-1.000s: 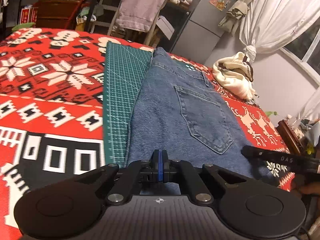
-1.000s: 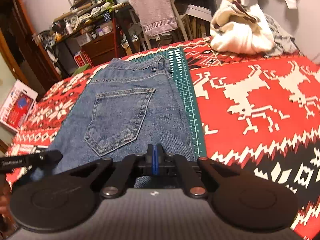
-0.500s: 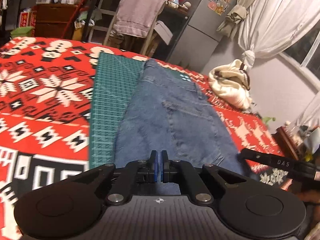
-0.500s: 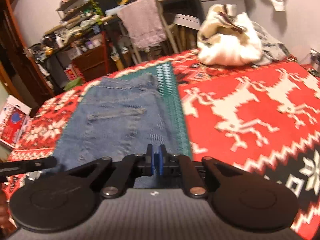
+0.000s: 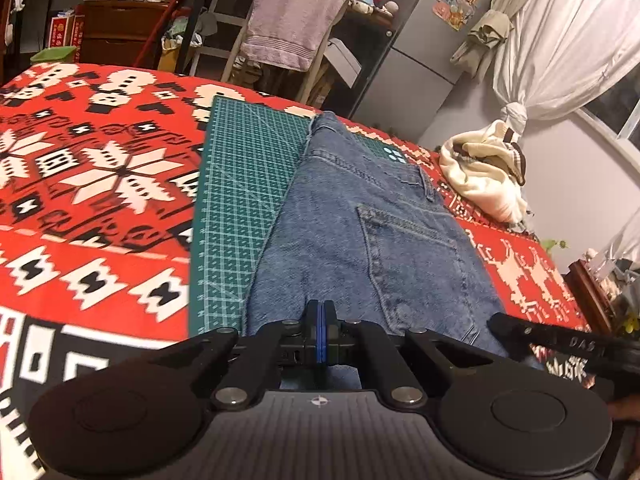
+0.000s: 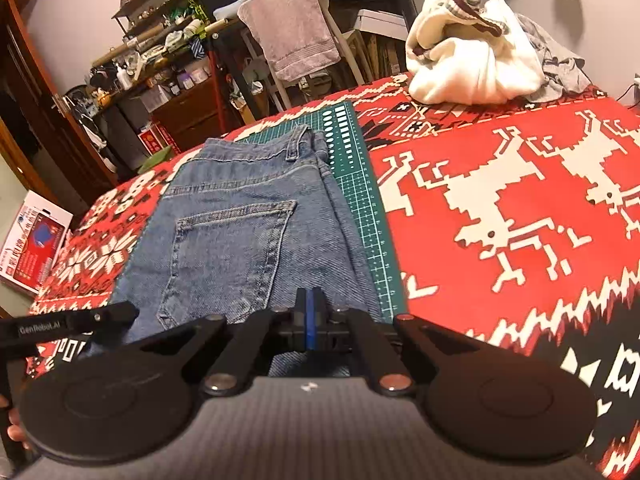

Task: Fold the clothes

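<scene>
The jeans point(image 5: 360, 240) lie flat on the green cutting mat point(image 5: 240, 184) over the red patterned blanket point(image 5: 80, 184), seemingly folded lengthwise (one back pocket up), a crosswise fold likely remaining. Their long axis runs away from the cameras, waistband far. Left gripper point(image 5: 320, 334) and right gripper point(image 6: 307, 324) are both pinched closed at the near denim edge; whether cloth is caught, I cannot tell.

Jeans point(image 5: 360, 236) lie on cutting mat point(image 5: 244, 184), atop blanket point(image 5: 92, 184). Sweater heap point(image 6: 472, 68) sits right of mat, far edge. Chair with towel point(image 5: 292, 36) stands behind.
</scene>
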